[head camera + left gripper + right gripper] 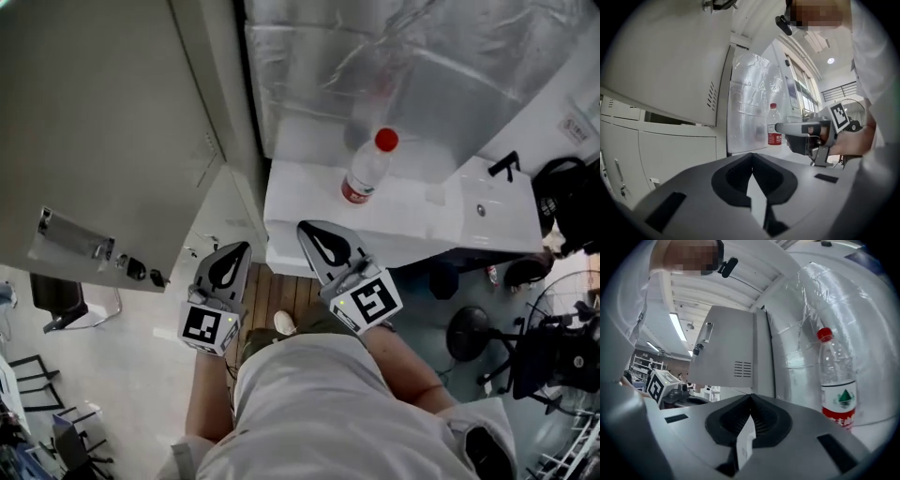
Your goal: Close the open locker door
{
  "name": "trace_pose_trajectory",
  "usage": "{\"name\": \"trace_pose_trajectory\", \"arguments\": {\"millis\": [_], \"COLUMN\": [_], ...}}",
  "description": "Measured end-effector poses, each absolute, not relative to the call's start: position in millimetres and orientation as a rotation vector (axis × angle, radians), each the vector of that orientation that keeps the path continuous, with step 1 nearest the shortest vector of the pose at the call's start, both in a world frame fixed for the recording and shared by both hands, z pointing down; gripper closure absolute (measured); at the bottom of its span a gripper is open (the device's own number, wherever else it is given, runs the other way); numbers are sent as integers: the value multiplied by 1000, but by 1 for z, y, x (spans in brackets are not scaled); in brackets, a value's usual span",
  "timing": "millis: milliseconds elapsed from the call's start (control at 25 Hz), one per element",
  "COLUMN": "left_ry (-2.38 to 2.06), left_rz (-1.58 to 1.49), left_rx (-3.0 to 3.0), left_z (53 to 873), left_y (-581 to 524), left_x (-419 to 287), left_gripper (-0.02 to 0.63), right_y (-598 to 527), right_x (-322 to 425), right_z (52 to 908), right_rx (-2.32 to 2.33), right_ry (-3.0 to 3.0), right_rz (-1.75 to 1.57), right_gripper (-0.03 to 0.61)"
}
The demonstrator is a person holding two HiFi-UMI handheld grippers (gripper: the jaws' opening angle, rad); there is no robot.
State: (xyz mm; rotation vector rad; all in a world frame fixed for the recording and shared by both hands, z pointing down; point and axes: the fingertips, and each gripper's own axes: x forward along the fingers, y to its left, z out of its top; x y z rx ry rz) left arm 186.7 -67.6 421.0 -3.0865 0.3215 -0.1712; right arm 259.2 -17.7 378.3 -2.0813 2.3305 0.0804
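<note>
The grey locker door point(103, 141) stands swung open at the left, with its handle and lock point(75, 239) near its lower edge. It also fills the upper left of the left gripper view as the door point(661, 56), and the right gripper view shows the door point(726, 357) with vent slots. My left gripper point(232, 255) is shut and empty, just right of the door's free edge and apart from it. Beside it, my right gripper point(317, 234) is shut and empty too, in front of the white shelf point(309, 197). The left gripper view shows the right gripper point(801, 129) level with it.
A clear water bottle point(367, 169) with a red cap stands on the white shelf, in front of plastic-wrapped panels point(394, 66); it shows as the bottle point(774, 131) and the bottle point(836, 380). A black stool point(473, 333) and a fan point(562, 337) stand on the floor at right.
</note>
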Motion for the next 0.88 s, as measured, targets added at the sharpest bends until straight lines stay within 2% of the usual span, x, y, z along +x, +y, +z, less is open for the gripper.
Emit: {"name": "trace_pose_trajectory", "arguments": {"millis": [880], "left_ry": [1233], "left_rz": [-139], "left_rx": [-2881], "left_z": [403], "left_y": [-85], "left_x": [70], "left_gripper": [609], "right_y": [-99], "right_x": [147], "right_z": [331], "right_rx": [-1256], "right_ry": [2738], "right_rz": [116], "right_gripper": [568]}}
